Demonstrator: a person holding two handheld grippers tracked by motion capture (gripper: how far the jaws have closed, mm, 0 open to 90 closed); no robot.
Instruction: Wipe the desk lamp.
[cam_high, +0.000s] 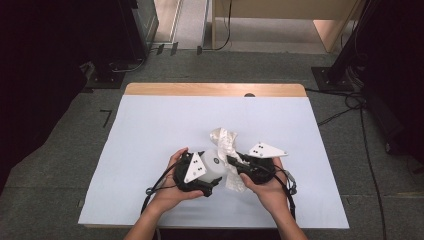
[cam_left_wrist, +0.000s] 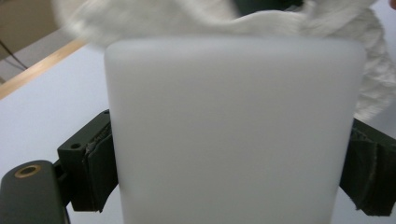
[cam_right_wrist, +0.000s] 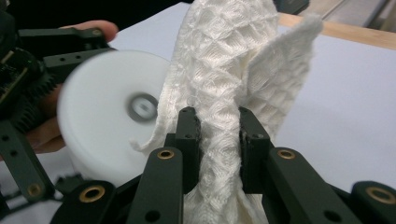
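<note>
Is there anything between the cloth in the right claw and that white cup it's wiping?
Nothing visible. The right claw pinches the cloth, which lies right beside the base of the white cup that the left claw grips.

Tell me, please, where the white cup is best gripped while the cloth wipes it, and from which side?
Grip the white cup across its straight side wall, coming from its left as the left gripper does. The wall is broad and even between the pads, and this leaves the flat end open to the cloth pinched in the right gripper.
</note>
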